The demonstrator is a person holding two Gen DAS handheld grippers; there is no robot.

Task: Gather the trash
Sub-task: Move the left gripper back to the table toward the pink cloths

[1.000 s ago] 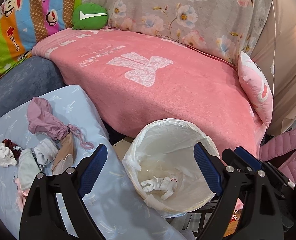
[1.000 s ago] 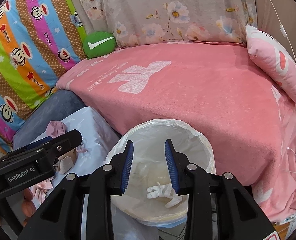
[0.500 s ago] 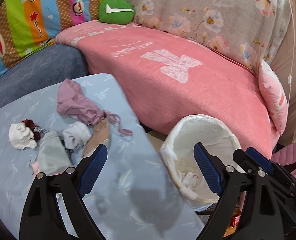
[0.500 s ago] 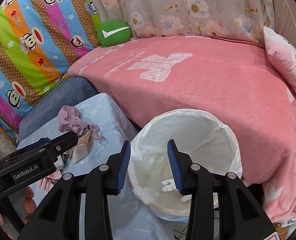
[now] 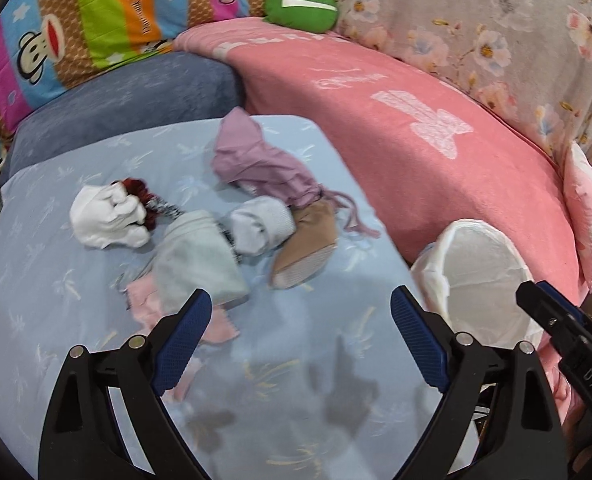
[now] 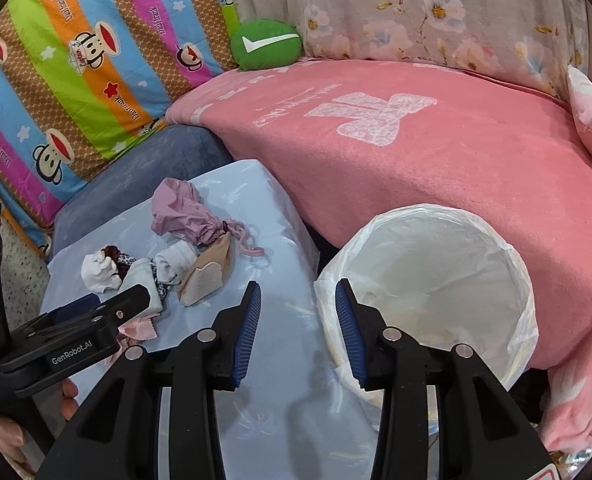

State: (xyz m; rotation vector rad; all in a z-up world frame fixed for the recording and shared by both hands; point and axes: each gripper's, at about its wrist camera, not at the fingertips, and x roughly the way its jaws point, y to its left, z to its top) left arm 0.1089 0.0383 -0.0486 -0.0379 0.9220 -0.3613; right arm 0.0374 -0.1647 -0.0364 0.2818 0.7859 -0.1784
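On the light blue table [image 5: 296, 360] lies a heap of small things. It holds a crumpled white tissue [image 5: 108, 216], a grey pouch [image 5: 194, 268], a rolled grey sock [image 5: 260, 228], a tan sock [image 5: 308, 248] and a mauve folded umbrella [image 5: 256, 164]. My left gripper [image 5: 300, 296] hangs wide open above the table, just in front of the heap, with nothing in it. The white-lined trash bin [image 6: 436, 280] stands to the right of the table. Over the table's edge beside the bin's rim, my right gripper [image 6: 298, 286] stands partly open and empty.
A pink blanket [image 6: 416, 152] covers the sofa behind the bin and the table. A green cushion [image 6: 266, 44] and a striped monkey-print quilt [image 6: 76, 60] lie at the back left. A pink cloth [image 5: 148, 312] lies under the grey pouch.
Both grippers have swung left, away from the bin and toward the blue table. The heap now sits ahead of the left gripper. The right jaws stand slightly wider.
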